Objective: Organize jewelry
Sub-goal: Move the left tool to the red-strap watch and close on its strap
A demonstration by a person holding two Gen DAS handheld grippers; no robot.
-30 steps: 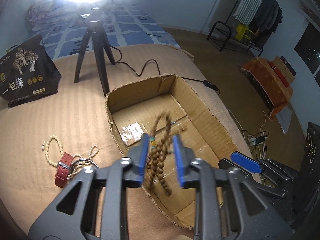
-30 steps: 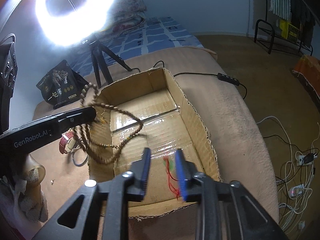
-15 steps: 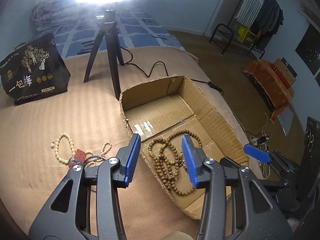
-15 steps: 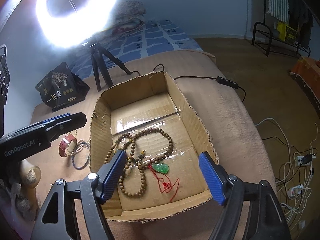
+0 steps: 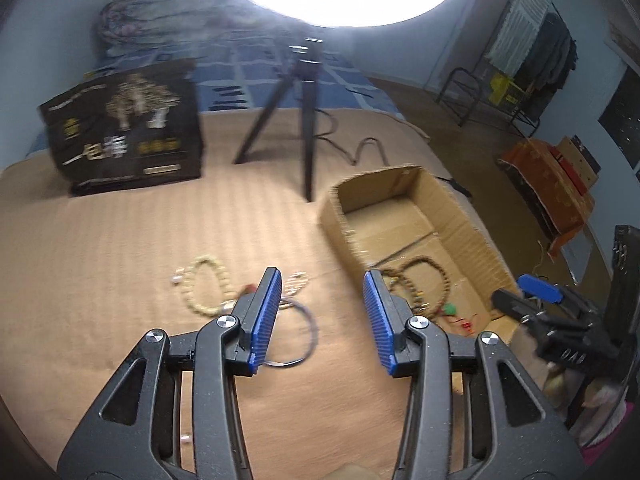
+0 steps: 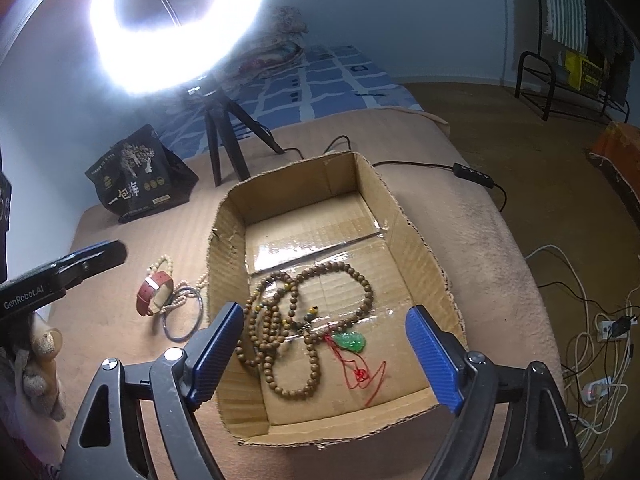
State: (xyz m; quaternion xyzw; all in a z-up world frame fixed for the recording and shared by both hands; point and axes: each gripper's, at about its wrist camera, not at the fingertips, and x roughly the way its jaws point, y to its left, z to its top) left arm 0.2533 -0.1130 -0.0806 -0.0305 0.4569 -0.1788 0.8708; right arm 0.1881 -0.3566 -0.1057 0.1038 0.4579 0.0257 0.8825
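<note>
- The left gripper [image 5: 322, 312] is hanging over the mat [image 5: 120, 240] with its jaws apart and nothing between them.
- The right gripper [image 6: 324, 356] is hovering over the near end of the box [image 6: 424, 264], jaws wide apart and empty.
- In the right view, the brown beads [image 6: 296, 320] and the jade pendant [image 6: 351, 341] on its red cord [image 6: 366, 376] are lying on the box floor, toward 6 o'clock.
- Four loose pieces are lying on the mat at 9 o'clock from the box: a watch [image 6: 154, 294], a bangle [image 6: 182, 314], cream beads [image 5: 210, 286] and a pearl strand [image 6: 176, 300]. They are overlapping in one small heap.
- The left view is blurred, so exactly which piece is lying on top cannot be told.
- Handling, bangle: it looks light, stiff and smooth. It is likely to slip or tip; pinching across the rim at its free edge, at 6 o'clock, should work best.
- Handling, bead strands: light and limp. They will drape and swing, and may drag neighbours along. Taking hold at a bunched section is advisable.
- Handling, watch: the strap appears soft and the case hard. Gripping across the strap beside the buckle is suggested.
- The ring light [image 6: 176, 20] and black bag [image 6: 140, 176] are standing at 11 o'clock, well apart from the heap.
</note>
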